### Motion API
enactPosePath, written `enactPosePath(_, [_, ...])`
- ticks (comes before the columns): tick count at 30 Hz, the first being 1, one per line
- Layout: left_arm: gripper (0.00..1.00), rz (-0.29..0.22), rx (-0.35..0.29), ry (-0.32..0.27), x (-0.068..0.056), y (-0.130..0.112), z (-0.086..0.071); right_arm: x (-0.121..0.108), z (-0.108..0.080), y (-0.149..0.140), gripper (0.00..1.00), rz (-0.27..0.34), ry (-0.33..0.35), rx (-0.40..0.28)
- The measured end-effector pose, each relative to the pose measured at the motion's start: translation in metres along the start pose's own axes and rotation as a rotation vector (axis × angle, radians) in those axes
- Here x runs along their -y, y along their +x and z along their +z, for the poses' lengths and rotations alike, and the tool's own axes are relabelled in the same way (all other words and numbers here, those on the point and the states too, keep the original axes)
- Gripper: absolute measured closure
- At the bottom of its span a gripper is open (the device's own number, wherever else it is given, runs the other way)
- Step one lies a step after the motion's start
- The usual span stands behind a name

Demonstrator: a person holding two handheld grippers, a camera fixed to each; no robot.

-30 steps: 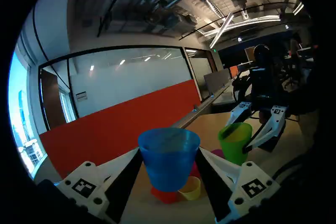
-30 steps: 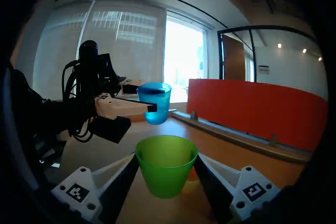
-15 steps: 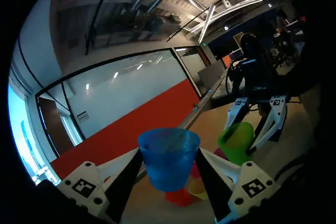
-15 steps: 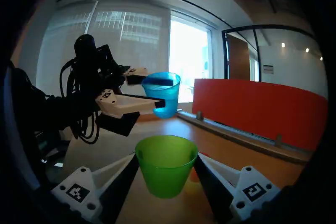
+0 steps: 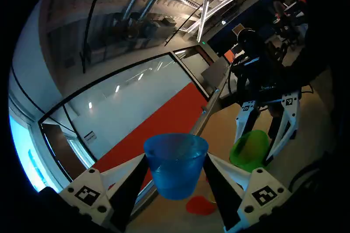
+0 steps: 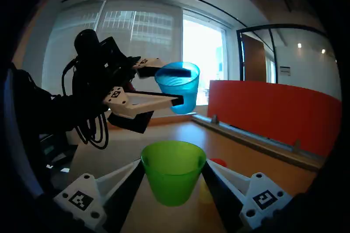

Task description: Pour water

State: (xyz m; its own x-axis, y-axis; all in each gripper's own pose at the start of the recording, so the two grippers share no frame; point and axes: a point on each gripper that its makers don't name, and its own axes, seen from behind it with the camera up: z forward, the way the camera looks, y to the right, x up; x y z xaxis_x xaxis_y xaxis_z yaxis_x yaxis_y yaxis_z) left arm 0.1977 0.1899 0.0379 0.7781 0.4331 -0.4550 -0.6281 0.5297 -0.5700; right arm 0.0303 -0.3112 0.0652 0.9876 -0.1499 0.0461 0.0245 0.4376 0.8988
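Note:
A translucent blue cup with water low inside is clamped between the fingers of my left gripper. In the right gripper view the same blue cup hangs tilted, up and to the left of a green cup, with the left gripper shut on it. My right gripper is shut on the upright green cup. The left gripper view shows the green cup lower right of the blue one, held by the right gripper.
A wooden table lies below both cups, with an orange partition along its far edge. A red cup and a yellow cup rest on the table beneath. A dark sleeve and cables fill the left side.
The left gripper has risen and tilted with the blue cup, which now stands higher and closer above the green cup. The green cup has stayed still in the right gripper.

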Motion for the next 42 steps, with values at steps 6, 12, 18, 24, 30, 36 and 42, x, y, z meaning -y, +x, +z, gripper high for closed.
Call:
enactPosePath(6, [0.16,0.062,-0.005,-0.010,-0.001,0.006,0.000,0.002,0.003,0.002,0.09,0.001,0.011,-0.001])
enactPosePath(12, [0.16,0.121,-0.011,-0.017,-0.002,0.014,-0.002,0.002,0.006,0.003,0.09,-0.001,0.014,0.000])
enactPosePath(18, [0.16,0.161,-0.008,-0.029,-0.007,0.014,0.002,0.001,0.008,0.004,0.09,0.000,0.014,-0.001])
enactPosePath(24, [0.16,0.198,-0.008,-0.031,-0.009,0.013,0.008,0.000,0.009,0.004,0.09,-0.002,0.016,-0.002])
enactPosePath(30, [0.16,0.228,-0.007,-0.037,-0.011,0.013,0.012,-0.001,0.010,0.004,0.09,-0.007,0.013,-0.004])
enactPosePath(36, [0.16,0.255,-0.010,-0.039,-0.010,0.015,0.015,-0.002,0.011,0.004,0.09,-0.013,0.011,-0.003])
enactPosePath(42, [0.16,0.286,-0.010,-0.033,-0.007,0.016,0.018,-0.005,0.011,0.004,0.10,-0.012,0.007,-0.005])
